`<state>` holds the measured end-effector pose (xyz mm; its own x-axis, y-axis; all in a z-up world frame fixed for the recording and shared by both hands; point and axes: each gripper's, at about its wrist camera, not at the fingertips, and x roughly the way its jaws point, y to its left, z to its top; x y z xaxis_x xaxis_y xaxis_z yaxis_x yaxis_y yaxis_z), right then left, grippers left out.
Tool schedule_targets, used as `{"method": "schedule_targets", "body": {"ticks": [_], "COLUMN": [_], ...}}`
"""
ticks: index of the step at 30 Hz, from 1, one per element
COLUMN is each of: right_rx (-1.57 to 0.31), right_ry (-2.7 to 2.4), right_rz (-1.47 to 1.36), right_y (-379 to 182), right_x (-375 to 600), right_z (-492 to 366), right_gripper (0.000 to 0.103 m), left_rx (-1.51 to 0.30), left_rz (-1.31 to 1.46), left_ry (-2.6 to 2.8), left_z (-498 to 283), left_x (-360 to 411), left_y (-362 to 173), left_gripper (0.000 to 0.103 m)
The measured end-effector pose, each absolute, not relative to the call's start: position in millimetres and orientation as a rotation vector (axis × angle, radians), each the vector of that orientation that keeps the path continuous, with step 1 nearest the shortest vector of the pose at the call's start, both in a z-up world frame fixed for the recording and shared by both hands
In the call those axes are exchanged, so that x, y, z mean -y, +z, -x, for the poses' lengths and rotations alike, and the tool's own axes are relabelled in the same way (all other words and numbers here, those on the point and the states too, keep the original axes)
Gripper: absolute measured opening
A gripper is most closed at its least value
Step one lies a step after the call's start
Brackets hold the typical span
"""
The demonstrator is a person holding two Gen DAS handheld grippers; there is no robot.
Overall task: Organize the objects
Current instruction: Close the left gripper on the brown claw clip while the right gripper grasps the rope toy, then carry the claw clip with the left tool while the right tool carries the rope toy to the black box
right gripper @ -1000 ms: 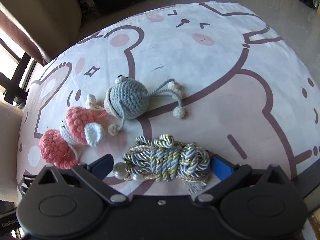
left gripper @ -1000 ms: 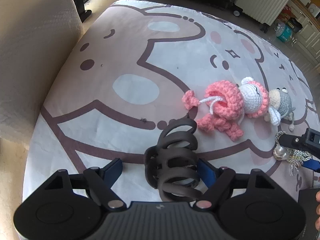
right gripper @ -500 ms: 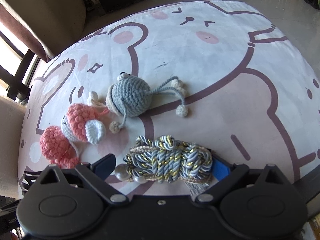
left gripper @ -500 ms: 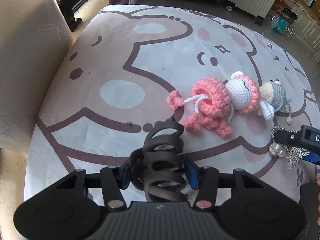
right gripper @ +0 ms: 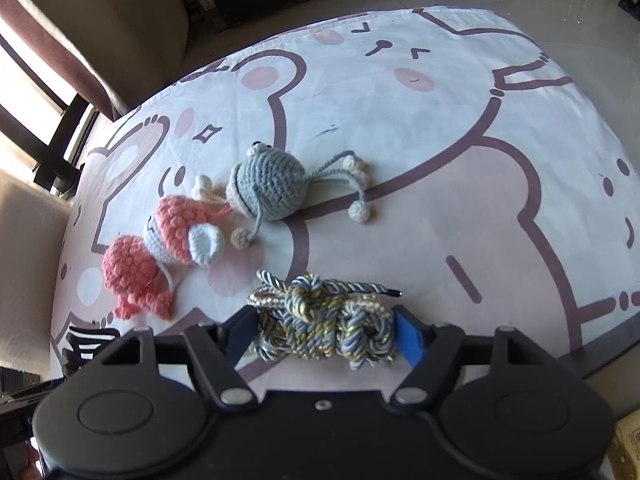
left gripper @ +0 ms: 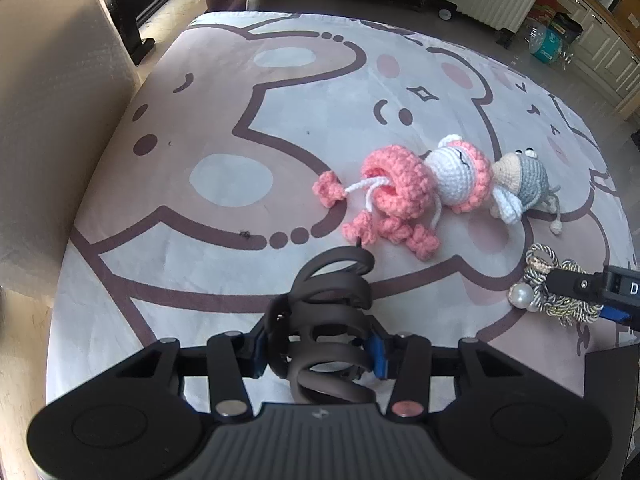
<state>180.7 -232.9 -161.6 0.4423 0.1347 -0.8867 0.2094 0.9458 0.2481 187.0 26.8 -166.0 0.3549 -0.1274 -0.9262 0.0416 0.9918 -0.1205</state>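
Both my claws have just been closing. Left gripper (left gripper: 320, 354) now clamps the dark brown plastic claw hair clip (left gripper: 326, 320) near the cloth-covered table's (left gripper: 168, 208) near edge. Right gripper (right gripper: 323, 336) has squeezed the blue-gold braided cord knot with pearls (right gripper: 324, 320), also by the near edge; it bunched narrower than a second ago. Pink crochet doll (left gripper: 416, 192) and grey crochet ball toy (right gripper: 266, 188) lie untouched mid-table. Both grasps look seated, so I judge lifting comes next.
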Motion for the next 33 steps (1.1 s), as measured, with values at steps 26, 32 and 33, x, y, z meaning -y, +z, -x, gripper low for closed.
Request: {"method": "schedule_targets", "body": {"ticks": [26, 32, 33], "right_rx": [-1.123, -1.07, -1.061], "right_ry": [0.045, 0.066, 0.067], "right_rz": [-0.344, -0.367, -0.368], "right_y": [-126, -96, -91], "right_x": [230, 233, 234], "right_z": [-125, -112, -109], "right_gripper": [0.044, 0.044, 0.044], "left_rx": [-1.177, -1.141, -1.135], "left_rz": [0.058, 0.062, 0.061], "left_ry": [-0.15, -0.153, -0.155], "left_z": [-149, -139, -137], "left_x": [-6, -1, 0], "left_y": [-114, -84, -80], "left_gripper": [0.047, 0.048, 0.048]}}
